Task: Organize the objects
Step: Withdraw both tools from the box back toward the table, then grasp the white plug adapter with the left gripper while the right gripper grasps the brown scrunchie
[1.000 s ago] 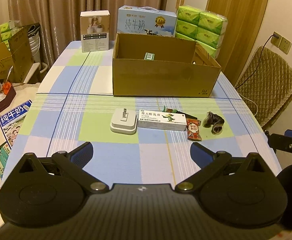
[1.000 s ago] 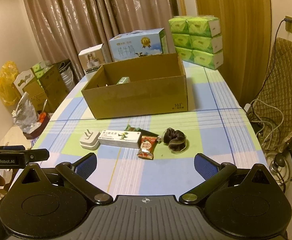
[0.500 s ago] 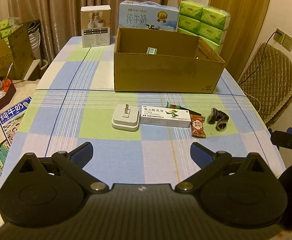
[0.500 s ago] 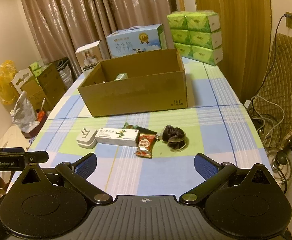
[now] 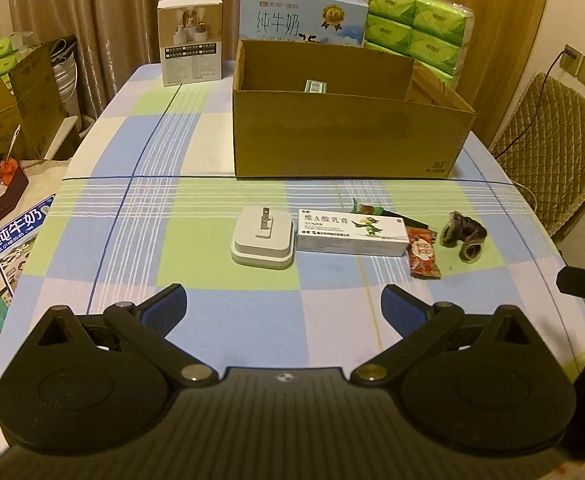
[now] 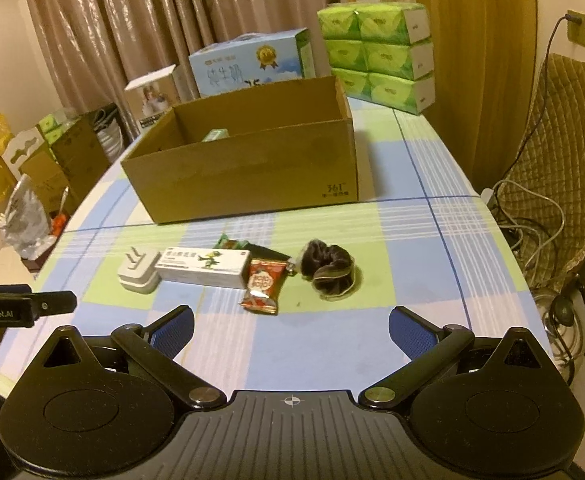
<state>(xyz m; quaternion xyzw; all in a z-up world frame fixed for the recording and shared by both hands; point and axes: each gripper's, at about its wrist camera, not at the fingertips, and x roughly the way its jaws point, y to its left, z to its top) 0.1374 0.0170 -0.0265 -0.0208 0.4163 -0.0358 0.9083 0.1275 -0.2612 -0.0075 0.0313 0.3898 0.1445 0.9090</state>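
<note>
Both my left tongs (image 5: 282,304) and right tongs (image 6: 291,328) hover apart and empty over the tabletop's (image 5: 212,312) near edge. Mid-tabletop lie a charger (image 5: 263,237), ointment box (image 5: 351,232), snack packet (image 5: 423,253) and scrunchie (image 5: 463,236); a green wrapper (image 5: 366,210) is half hidden behind the ointment box. The cardboard box (image 5: 344,136) walls conceal most of its contents.

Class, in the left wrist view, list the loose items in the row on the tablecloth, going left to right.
White plug adapter → white ointment box → red snack packet → dark hair scrunchie.

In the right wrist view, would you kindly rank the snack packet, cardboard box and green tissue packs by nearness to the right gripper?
1. Red snack packet, just ahead of the right gripper.
2. Cardboard box, mid-table behind it.
3. Green tissue packs, far right end.
</note>
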